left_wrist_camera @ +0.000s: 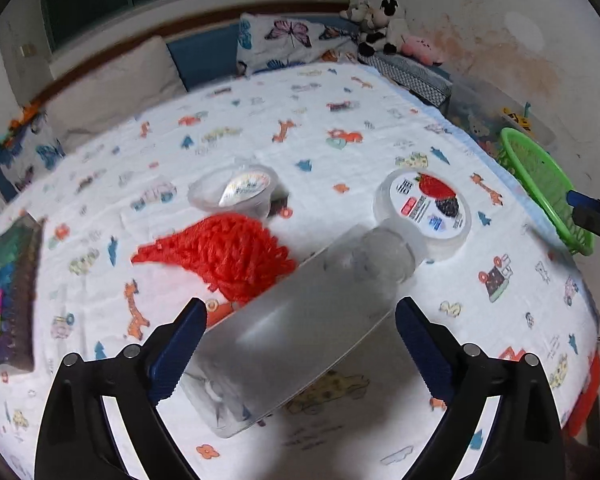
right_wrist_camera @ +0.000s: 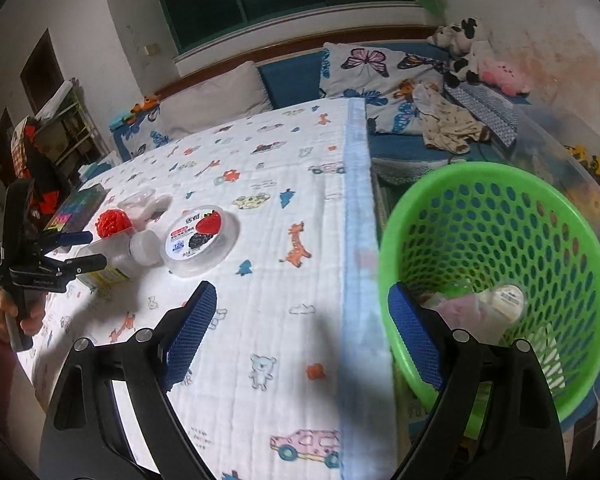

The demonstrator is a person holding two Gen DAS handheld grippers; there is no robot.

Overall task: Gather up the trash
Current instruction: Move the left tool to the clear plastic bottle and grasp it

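A clear plastic bottle lies on its side on the patterned bed sheet. My left gripper is open with one finger on each side of the bottle; it does not squeeze it. A red mesh net, an empty clear cup and a round fruit-label tub lie just beyond. In the right wrist view, the bottle, the tub and the left gripper show at left. My right gripper is open and empty, above the bed edge beside the green basket.
The green basket holds several pieces of trash, and its rim shows at right in the left wrist view. A dark colourful box lies at the sheet's left. Pillows and plush toys line the far side. A clear toy bin stands behind the basket.
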